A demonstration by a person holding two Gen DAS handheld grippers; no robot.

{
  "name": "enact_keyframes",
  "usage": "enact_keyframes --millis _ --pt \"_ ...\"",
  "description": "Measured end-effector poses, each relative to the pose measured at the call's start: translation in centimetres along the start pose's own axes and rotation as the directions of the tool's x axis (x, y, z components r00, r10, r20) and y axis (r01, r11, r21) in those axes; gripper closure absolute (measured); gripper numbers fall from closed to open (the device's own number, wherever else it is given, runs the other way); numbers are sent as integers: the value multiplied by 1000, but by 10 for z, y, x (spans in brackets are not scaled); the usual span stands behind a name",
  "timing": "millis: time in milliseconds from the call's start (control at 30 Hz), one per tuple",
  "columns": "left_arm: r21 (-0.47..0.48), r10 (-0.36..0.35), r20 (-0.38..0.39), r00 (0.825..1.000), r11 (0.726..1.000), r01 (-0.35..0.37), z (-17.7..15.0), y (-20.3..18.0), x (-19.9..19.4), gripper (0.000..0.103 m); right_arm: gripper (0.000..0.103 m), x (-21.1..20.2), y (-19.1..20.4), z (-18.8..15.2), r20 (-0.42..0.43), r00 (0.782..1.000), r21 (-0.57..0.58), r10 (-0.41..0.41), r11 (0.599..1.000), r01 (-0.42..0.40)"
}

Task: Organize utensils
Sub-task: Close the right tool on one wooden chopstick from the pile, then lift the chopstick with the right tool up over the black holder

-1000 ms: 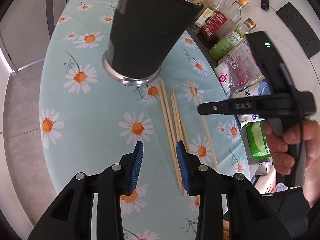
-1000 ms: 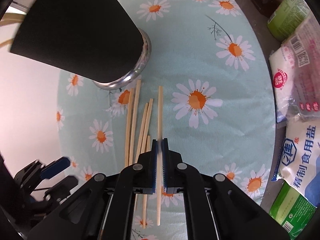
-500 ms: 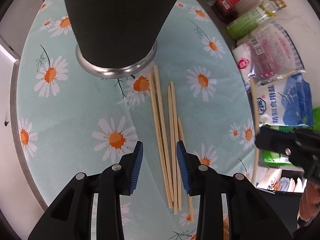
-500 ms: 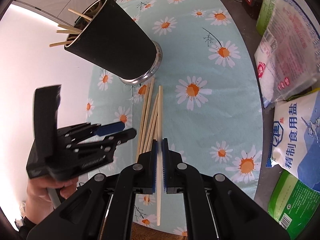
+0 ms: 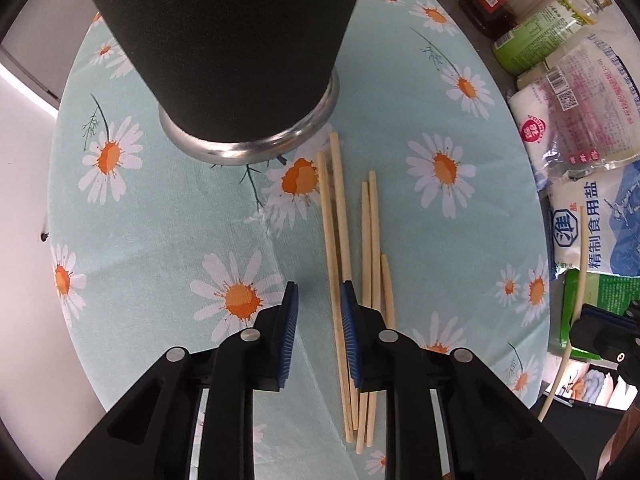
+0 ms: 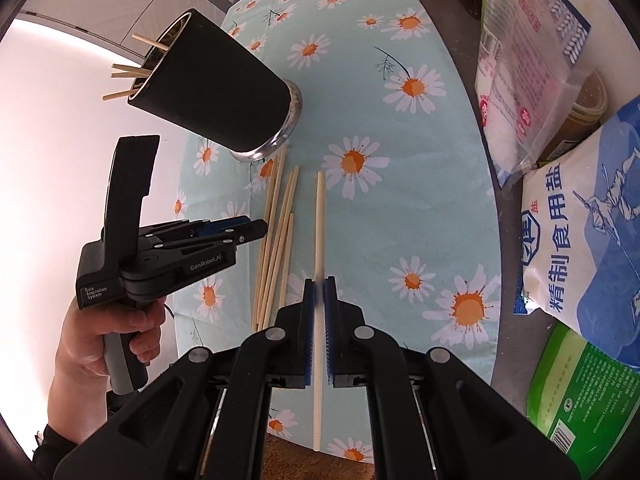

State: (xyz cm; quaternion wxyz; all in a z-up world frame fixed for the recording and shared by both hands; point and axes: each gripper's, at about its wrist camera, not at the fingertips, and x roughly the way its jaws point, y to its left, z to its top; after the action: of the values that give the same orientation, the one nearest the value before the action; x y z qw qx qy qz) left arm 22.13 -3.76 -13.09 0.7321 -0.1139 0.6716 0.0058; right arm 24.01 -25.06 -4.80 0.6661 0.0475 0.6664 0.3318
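Observation:
A black utensil holder (image 6: 216,100) with a metal base stands on the daisy tablecloth (image 6: 400,208), with several chopsticks sticking out of its top. It also shows in the left wrist view (image 5: 224,40). Several loose wooden chopsticks (image 5: 352,248) lie on the cloth in front of it. My left gripper (image 5: 318,300) is open, low over the cloth, with the leftmost chopsticks between its pads. My right gripper (image 6: 319,292) is shut on one chopstick (image 6: 319,232) and holds it raised above the cloth. It also shows at the right edge of the left wrist view (image 5: 580,276).
Salt and sugar bags (image 6: 580,220), a green packet (image 6: 584,392) and sauce bottles (image 5: 532,12) crowd the counter to the right of the cloth. The cloth's rounded edge (image 5: 76,280) drops off on the left.
My right gripper has lifted its chopstick up and back from the cloth. My left gripper has moved forward and down over the loose chopsticks, closer to the holder.

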Motion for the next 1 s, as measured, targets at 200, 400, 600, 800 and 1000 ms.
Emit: enact_keyframes --millis 200,400,600,800,1000 --pt "-17 2 0 1000 1000 -2 2 4 4 87 97 4 -4 1 -13 1000 -1 11 1000 -11" --pt "-20 17 -6 1000 1000 -17 3 -3 5 87 97 6 -4 3 -25 999 -7 20 1000 -20" --pt "-29 19 -5 1000 999 -20 2 -6 4 91 97 7 -6 5 -29 999 -6 42 999 -43" --pt "2 86 1 996 996 -86 3 -19 8 93 97 9 -9 5 -35 998 0 53 999 -53" --pt "-24 91 14 996 996 -91 3 -18 8 99 97 9 -12 6 -41 996 16 77 997 -77"
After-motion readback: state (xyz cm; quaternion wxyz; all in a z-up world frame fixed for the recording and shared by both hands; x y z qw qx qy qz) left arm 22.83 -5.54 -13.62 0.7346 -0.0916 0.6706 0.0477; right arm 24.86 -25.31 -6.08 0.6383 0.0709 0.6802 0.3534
